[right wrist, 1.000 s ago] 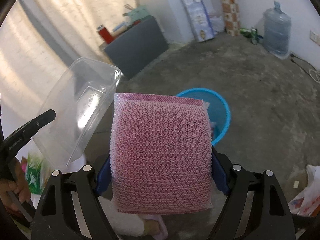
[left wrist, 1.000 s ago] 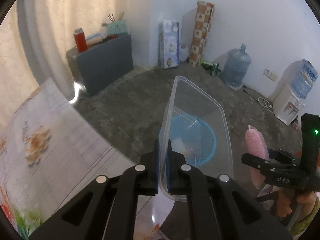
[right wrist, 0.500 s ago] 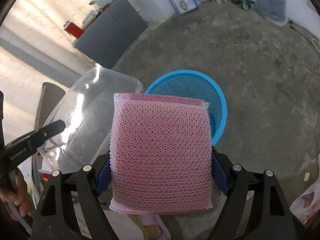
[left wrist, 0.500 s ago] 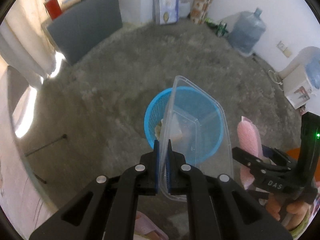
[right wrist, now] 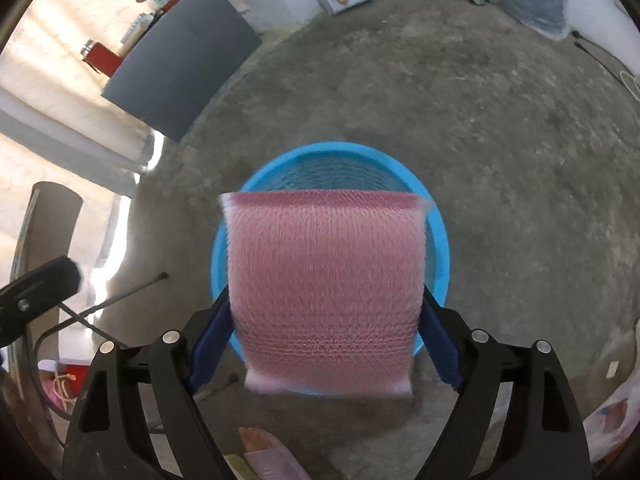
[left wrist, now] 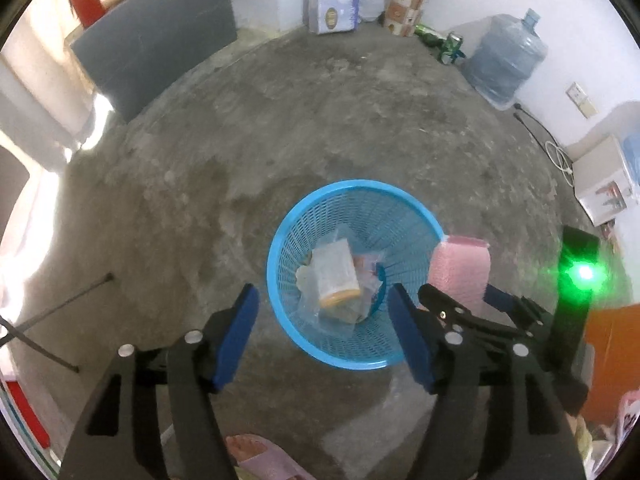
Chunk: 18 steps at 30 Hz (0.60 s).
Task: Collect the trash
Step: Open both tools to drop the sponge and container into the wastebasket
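Note:
A blue mesh waste basket (left wrist: 404, 220) stands on the concrete floor and also shows in the right wrist view (right wrist: 438, 240). A clear plastic container (left wrist: 334, 276) lies inside it among other trash. My left gripper (left wrist: 322, 322) is open and empty above the basket's near rim. My right gripper (right wrist: 326, 334) is shut on a pink mesh sponge (right wrist: 326, 288) and holds it over the basket. The sponge also shows in the left wrist view (left wrist: 460, 272), beside the basket's right rim.
A dark grey cabinet (left wrist: 156, 32) stands at the back left. A water jug (left wrist: 504, 60) and cans are at the back right wall, a white dispenser (left wrist: 604, 184) to the right. A foot in a pink slipper (left wrist: 260, 456) is below the grippers.
My left gripper has opened and the clear container has dropped into the basket. Both grippers have tilted down over the basket. The right still holds the sponge.

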Motion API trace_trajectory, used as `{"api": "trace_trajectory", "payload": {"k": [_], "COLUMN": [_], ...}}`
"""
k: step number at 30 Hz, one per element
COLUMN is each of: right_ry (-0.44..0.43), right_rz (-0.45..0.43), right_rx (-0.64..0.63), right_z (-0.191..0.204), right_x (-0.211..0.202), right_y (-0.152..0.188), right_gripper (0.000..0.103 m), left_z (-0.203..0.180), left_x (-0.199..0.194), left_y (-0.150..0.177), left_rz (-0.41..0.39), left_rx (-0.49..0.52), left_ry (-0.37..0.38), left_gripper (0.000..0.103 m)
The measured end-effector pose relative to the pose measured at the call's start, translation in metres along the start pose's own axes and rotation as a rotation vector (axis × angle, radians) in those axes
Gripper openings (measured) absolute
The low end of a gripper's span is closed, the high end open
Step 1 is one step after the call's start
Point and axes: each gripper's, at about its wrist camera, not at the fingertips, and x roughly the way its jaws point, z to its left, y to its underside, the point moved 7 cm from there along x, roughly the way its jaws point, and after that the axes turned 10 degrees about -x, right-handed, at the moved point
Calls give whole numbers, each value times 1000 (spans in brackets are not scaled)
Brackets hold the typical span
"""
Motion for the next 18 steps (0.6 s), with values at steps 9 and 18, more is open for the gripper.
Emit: {"api": "trace_trajectory", "payload": {"k": [9, 18], "right_ry": [43, 51], "right_rz": [-15, -83], "right_rx": [6, 23], "right_z": [-9, -11], "right_x": [-8, -46], "right_y": [3, 9], "right_gripper": [81, 81], "left_z": [7, 17], "left_x": [-34, -96], "left_y": [-10, 6], "left_rz": [-79, -162], "left_rx": [-26, -21], "left_ry": [19, 59], "left_gripper": [67, 71]}}
